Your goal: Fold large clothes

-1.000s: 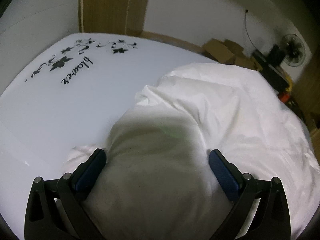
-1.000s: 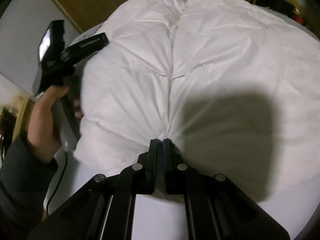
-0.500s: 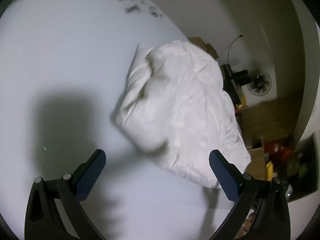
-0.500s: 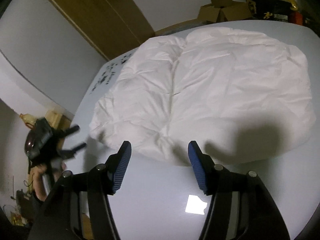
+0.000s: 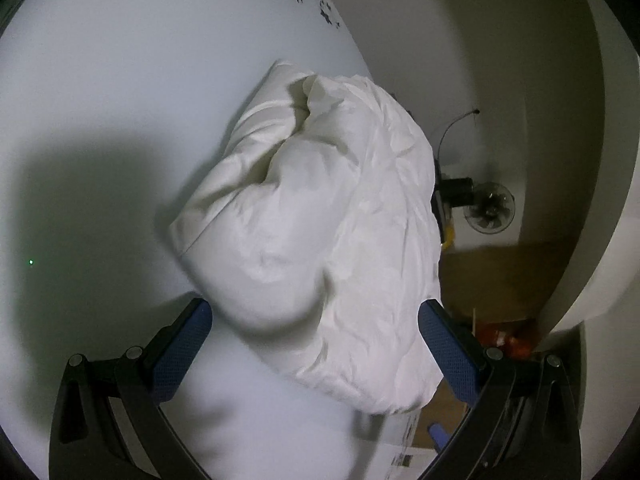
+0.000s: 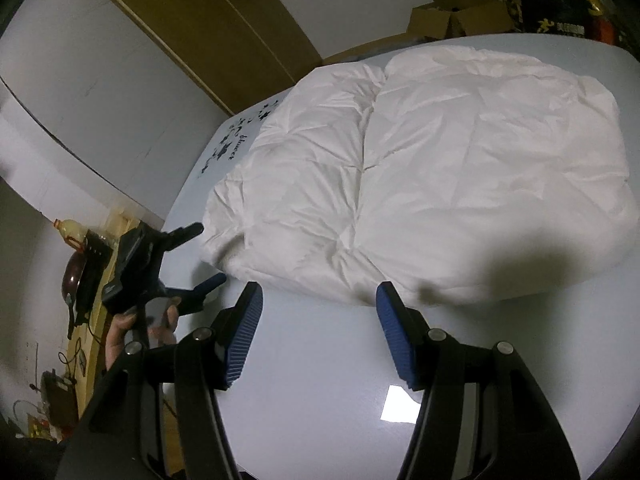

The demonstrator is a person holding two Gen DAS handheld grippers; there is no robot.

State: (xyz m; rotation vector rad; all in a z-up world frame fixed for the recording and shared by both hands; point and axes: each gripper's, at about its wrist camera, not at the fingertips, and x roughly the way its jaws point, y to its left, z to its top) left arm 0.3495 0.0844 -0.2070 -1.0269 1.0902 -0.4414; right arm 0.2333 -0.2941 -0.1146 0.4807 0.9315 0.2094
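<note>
Folded white padded garment (image 6: 420,176) fills the frame's upper right on the table (image 6: 320,380); right gripper (image 6: 320,320) and left gripper (image 6: 200,252), jaws spread and empty, sit clear, presumably released.

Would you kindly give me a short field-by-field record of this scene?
item: white padded garment, folded into a thick bundle
surface: pale table with a black floral print
left gripper: open, empty, beside the bundle's near-left corner
right gripper: open, empty, just short of the bundle's near edge
background: cardboard boxes
</note>
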